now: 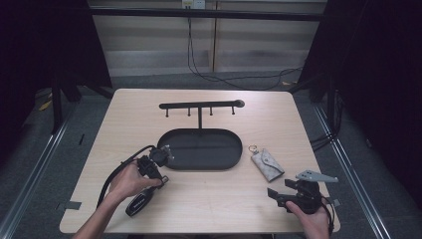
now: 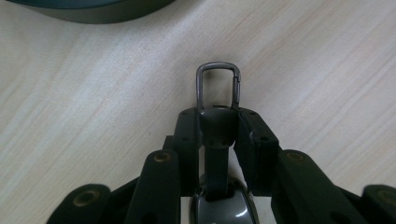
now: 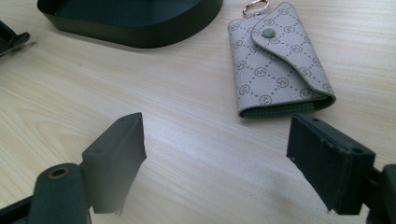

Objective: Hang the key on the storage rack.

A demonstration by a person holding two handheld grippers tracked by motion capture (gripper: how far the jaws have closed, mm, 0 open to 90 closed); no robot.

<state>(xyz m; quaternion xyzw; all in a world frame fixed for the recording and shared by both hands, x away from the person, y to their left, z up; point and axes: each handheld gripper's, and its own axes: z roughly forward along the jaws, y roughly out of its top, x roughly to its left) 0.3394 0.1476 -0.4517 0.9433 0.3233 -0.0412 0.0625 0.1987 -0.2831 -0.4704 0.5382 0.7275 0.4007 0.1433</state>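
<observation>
My left gripper (image 1: 158,180) (image 2: 218,126) is shut on the dark strap of a black key fob (image 1: 139,203) (image 2: 219,210) that lies on the table near the front left. The strap's metal clasp (image 2: 218,86) (image 1: 163,178) sticks out past the jaws, just over the wood. A grey patterned key pouch (image 1: 267,164) (image 3: 275,60) with a snap flap and a gold ring lies flat right of the tray. My right gripper (image 1: 272,195) (image 3: 215,158) stands open a little in front of the pouch, with nothing between its fingers.
A black oval tray (image 1: 209,149) (image 3: 135,28) (image 2: 93,11) sits mid-table, and a post rises from its back edge to a black bar with several hooks (image 1: 201,105). Bare wood lies between the two grippers. Cables run over the floor beyond the table.
</observation>
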